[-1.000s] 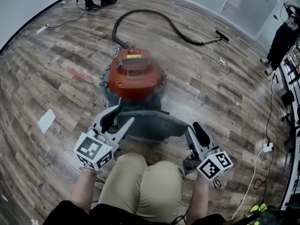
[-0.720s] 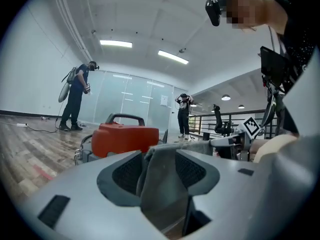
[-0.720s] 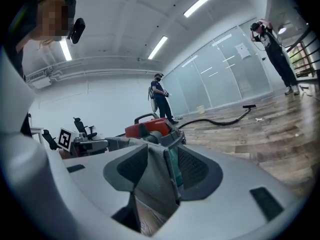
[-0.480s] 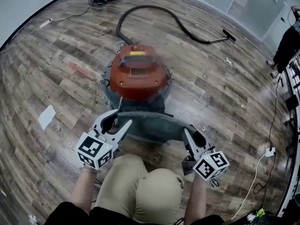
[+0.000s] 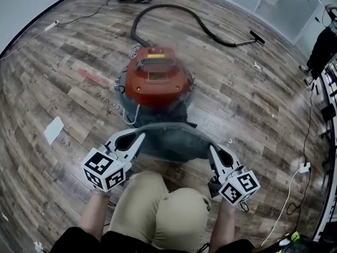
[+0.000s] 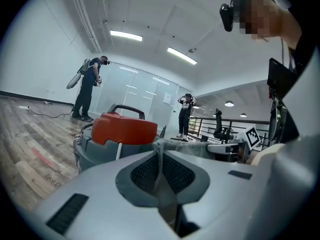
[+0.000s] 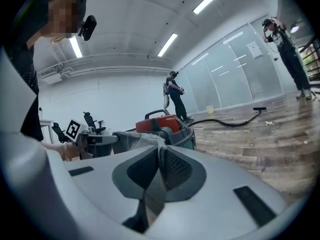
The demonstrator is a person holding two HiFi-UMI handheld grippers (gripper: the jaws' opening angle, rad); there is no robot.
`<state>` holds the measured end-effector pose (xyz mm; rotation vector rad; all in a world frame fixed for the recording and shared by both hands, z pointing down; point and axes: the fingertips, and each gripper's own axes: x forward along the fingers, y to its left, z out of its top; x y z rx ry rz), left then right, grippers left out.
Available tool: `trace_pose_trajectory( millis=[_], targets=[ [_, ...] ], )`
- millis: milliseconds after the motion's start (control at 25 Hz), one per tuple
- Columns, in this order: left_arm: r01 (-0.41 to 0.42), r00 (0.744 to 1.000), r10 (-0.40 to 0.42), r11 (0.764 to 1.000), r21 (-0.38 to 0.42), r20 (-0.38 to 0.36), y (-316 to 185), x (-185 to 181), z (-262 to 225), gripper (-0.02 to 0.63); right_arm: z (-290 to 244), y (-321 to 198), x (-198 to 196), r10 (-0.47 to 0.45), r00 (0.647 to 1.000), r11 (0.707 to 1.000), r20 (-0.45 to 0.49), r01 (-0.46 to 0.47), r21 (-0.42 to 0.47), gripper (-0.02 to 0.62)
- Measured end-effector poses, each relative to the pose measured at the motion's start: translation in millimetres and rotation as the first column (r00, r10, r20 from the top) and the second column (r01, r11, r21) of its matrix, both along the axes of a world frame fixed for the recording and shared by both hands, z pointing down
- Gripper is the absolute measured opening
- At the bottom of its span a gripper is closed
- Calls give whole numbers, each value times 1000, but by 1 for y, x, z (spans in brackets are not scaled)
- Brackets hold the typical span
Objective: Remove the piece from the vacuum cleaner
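Two grippers hold the same thing. The left gripper (image 5: 137,137) and the right gripper (image 5: 212,151) have just been closing their jaws, and each is now clamped narrow on an edge of the grey cloth filter piece (image 5: 169,139).

The head view shows this piece stretched between them, on the near side of the grey drum vacuum cleaner with the red lid (image 5: 157,78) and just beyond the person's knees in beige trousers (image 5: 163,210). Whether the cloth touches the drum cannot be told.

Only the gripper views show the grip itself. In the left gripper view a thin fold of cloth (image 6: 186,148) is pinched between the dark ribbed pads (image 6: 144,172). In the right gripper view it is the same (image 7: 131,140). These views also show standing people (image 6: 90,86) before a glass wall (image 7: 235,69).

The wooden plank floor (image 5: 253,104) lies wide to the left and right. A white sheet of paper (image 5: 53,129) lies at the near left. The black hose (image 5: 174,12) curves on the far side toward the right.

The cloth looks soft, grey and wrinkled, and it hangs in a shallow curve.
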<state>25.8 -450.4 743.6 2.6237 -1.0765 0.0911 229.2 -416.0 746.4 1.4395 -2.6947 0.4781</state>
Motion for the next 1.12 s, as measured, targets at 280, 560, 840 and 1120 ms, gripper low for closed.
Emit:
trace_pose_trajectory(
  millis=[280, 560, 840, 1120],
  targets=[
    [0, 997, 0, 1000, -3, -72, 13, -9, -10, 26, -7, 17, 2, 13, 999, 1000, 42, -13, 11, 28],
    [-57, 998, 57, 998, 10, -22, 26, -1, 5, 28, 0, 31, 9, -3, 1000, 1000, -12, 3, 7, 28],
    [-131, 991, 131, 991, 10, 30, 39, 11, 25, 111, 23, 31, 10, 6, 1000, 999, -23, -7, -45, 59],
    [-12, 999, 12, 1000, 10, -38, 24, -8, 18, 170, 11, 23, 26, 90, 990, 996, 106, -87, -27, 141]
  ],
)
